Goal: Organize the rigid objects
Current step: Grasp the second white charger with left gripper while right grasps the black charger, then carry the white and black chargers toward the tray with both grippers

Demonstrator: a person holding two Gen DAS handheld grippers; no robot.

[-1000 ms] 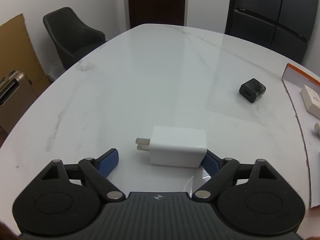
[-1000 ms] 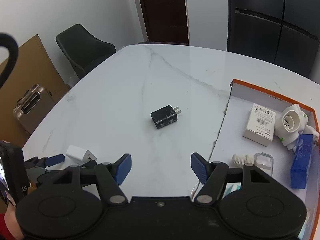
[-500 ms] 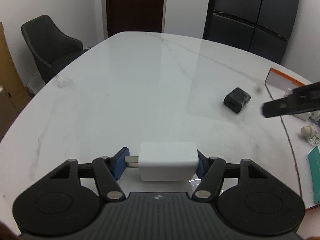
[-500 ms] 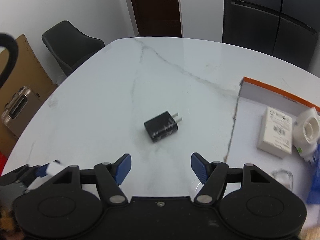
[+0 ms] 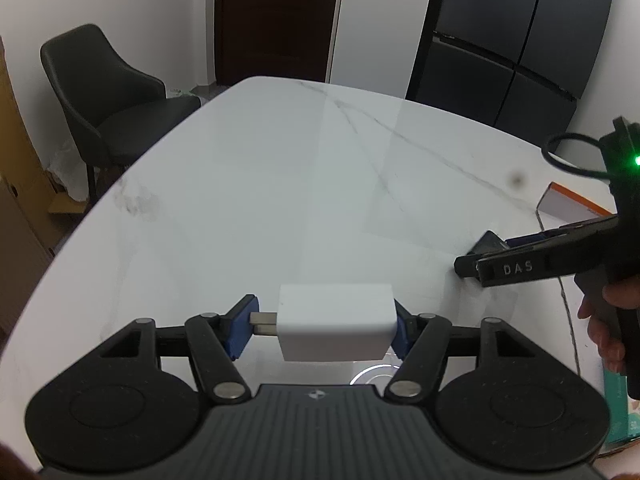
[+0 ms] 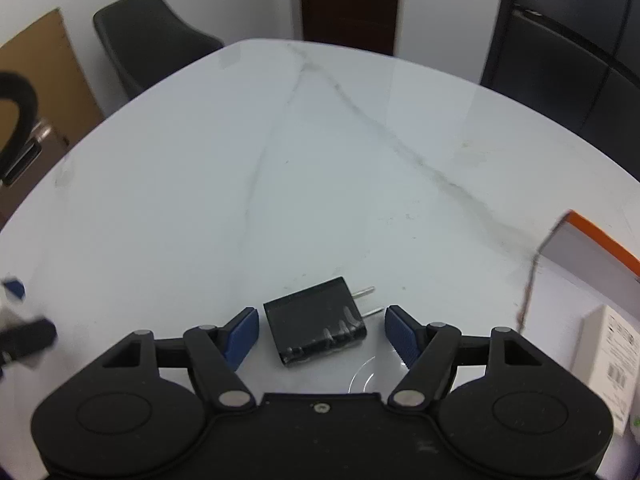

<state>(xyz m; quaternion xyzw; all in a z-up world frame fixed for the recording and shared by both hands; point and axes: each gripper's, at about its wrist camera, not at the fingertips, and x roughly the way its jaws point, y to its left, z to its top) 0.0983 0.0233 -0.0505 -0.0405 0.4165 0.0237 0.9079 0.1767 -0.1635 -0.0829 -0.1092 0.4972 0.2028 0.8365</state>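
In the left wrist view, the left gripper [image 5: 322,326] now holds the white charger [image 5: 336,326]. Its blue fingers [image 5: 240,330] are shut on it, one against the metal prongs and one against the far end. A second ago the fingers were wide open and the charger lay loose on the table [image 5: 280,184]. Now it looks lifted a little off the table near the front edge, so this one seems ready to be carried. The right gripper [image 5: 466,268] has come into view near the right edge, low over the black charger [image 5: 488,242]. Behind it is the corner of the orange box [image 5: 560,202].

In the right wrist view, the right gripper [image 6: 318,330] has moved much closer to the black charger [image 6: 316,320]. A second ago that charger was out in the middle of the table. Now it lies flat on the table [image 6: 280,160] between the blue fingers [image 6: 242,334]. The fingers are wide open and do not touch it. Its prongs point to the right, toward the orange box [image 6: 592,248] at the right edge. I think the next step is to close on it. Then both chargers can go into the box with the other small things.
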